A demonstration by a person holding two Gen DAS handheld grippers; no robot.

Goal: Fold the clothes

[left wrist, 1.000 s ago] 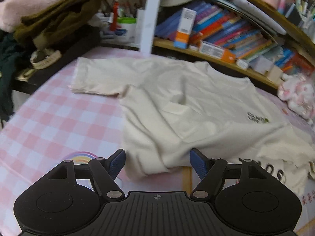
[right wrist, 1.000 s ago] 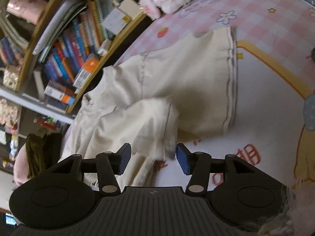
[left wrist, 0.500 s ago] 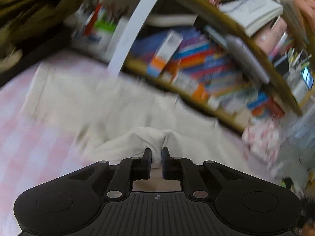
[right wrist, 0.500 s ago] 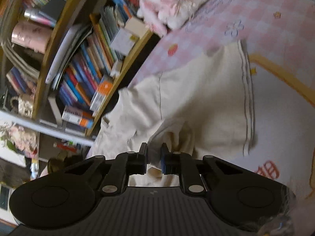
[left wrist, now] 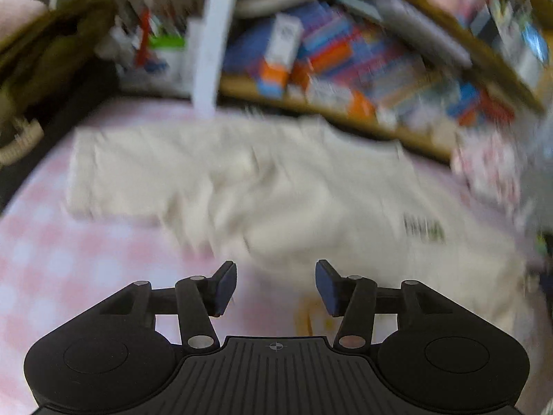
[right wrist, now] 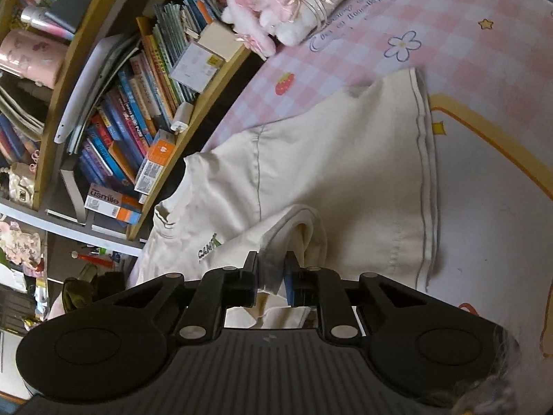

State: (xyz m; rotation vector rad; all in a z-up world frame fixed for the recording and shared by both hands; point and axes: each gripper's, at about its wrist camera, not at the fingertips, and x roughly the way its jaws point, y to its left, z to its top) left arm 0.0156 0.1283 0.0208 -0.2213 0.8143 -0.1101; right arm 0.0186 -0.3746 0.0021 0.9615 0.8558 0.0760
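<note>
in the left wrist view, which is blurred, the left claw (left wrist: 275, 285) hangs with its blue pads well apart and nothing between them, just near of the cream t-shirt (left wrist: 276, 186). the shirt lies spread on the pink checked worktop (left wrist: 69, 259), one sleeve reaching out to the left and a small dark print on its right part. at the far left a heap of olive clothing (left wrist: 45, 55) sits on a dark ledge, and a bookshelf (left wrist: 363, 69) full of coloured books runs along the far side.

in the right wrist view the bookshelf (right wrist: 138, 121) fills the far left, and a pink and white plush toy (right wrist: 287, 3) lies at the far edge of the worktop (right wrist: 484, 52). the t-shirt (right wrist: 345, 173) lies across the middle, its stitched sleeve hem on the right. the right claw (right wrist: 270, 273) is clamped on a lifted fold of the shirt's cloth, which bunches up between the pads at the near centre.
</note>
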